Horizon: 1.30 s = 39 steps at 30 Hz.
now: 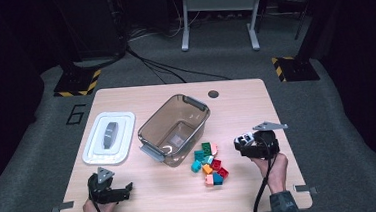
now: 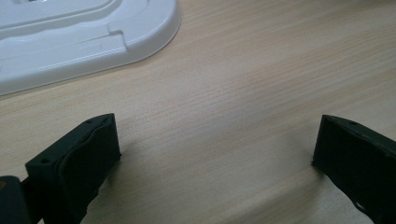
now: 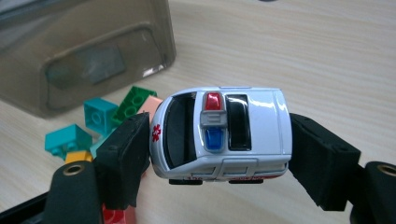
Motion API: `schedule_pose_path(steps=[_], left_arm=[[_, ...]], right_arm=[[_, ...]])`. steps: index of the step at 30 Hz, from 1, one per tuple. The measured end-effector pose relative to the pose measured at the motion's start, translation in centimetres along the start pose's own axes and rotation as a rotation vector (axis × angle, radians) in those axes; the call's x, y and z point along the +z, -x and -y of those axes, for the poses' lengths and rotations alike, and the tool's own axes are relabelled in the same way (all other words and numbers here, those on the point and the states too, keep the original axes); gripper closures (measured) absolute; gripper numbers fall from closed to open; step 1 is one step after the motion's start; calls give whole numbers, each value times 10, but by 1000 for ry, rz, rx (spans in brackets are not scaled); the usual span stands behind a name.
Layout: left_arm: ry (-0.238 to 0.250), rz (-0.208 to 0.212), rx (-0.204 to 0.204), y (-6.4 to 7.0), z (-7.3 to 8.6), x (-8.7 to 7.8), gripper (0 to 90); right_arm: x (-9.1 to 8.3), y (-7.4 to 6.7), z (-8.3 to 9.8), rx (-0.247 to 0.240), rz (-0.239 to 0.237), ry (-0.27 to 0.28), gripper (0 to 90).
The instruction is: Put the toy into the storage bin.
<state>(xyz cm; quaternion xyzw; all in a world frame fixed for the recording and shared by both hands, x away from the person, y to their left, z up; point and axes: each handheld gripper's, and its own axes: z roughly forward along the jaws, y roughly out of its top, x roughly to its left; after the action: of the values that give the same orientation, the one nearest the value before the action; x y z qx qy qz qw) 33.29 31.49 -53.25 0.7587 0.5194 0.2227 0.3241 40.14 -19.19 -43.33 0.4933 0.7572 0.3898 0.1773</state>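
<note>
White lid cut off top-left

left gripper rests low, jaws wide apart; right gripper raised, clamped.

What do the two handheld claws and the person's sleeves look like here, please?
Both the left claw and the right claw are black, each with a grey three-cornered plate on top and a black cable trailing back toward the person. In the gripper views their jaws are blocky, matte black pads with small screw holes. A dark mottled sleeve covers the right forearm.
</note>
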Motion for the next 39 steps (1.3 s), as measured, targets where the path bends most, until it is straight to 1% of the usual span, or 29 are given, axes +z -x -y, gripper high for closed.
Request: schedule_pose_path(steps=[1,4,6,7,10,12,14,15,16,17,19,21,22,23,25,26,27,28,32,36,37,38,39], left_arm=[[-2,1,-2,0,0,0,3],[-1,4,0,0,0,0,3],[-4,7,2,0,-1,0,3],[-9,10,13,-1,-1,0,3],[-10,14,20,-1,-1,1,4],[-14,29,26,-1,-2,1,5],[-16,49,40,-3,-5,3,4],[-10,50,50,-3,-5,5,3],[-13,55,51,-4,-6,5,3],[-9,49,50,-3,-5,5,4],[-9,51,51,-4,-5,5,5],[-9,52,52,-4,-5,5,5],[-4,52,53,-4,-5,5,5],[5,51,43,-3,-5,6,5],[4,52,46,-3,-5,5,5],[2,53,41,-3,-5,5,6],[-8,58,57,-4,-5,5,6],[-4,60,57,-4,-5,5,8],[-3,57,59,-4,-5,4,21],[-5,63,57,-5,-5,3,26],[-3,62,56,-5,-5,3,28],[-6,62,55,-5,-5,3,32],[-9,63,55,-5,-5,3,34]], right_arm=[[2,1,-4,2,-9,1,254],[7,3,-15,-19,-18,0,254],[10,5,-25,-18,-35,-1,254],[11,6,-30,-23,-40,1,254],[15,9,-44,-35,-61,-1,254],[19,10,-54,-40,-74,-3,254],[21,8,-63,-43,-81,-7,254],[21,6,-67,-41,-86,-9,254],[22,5,-69,-38,-91,-3,254],[22,5,-70,-41,-93,-1,254],[24,2,-71,-31,-95,-2,255],[28,0,-73,-41,-91,-10,254],[29,-1,-74,-36,-87,-12,255],[30,-2,-76,-37,-88,-7,254],[29,-6,-77,-34,-90,12,255],[29,-8,-78,-31,-88,15,254],[30,-9,-79,-37,-81,20,255],[33,-11,-80,-50,-76,19,255],[37,-16,-87,-62,-65,28,255],[31,-21,-99,-85,-63,51,255],[30,-23,-103,-89,-68,52,255],[29,-25,-106,-106,-63,52,255],[28,-27,-110,-114,-65,49,255]])
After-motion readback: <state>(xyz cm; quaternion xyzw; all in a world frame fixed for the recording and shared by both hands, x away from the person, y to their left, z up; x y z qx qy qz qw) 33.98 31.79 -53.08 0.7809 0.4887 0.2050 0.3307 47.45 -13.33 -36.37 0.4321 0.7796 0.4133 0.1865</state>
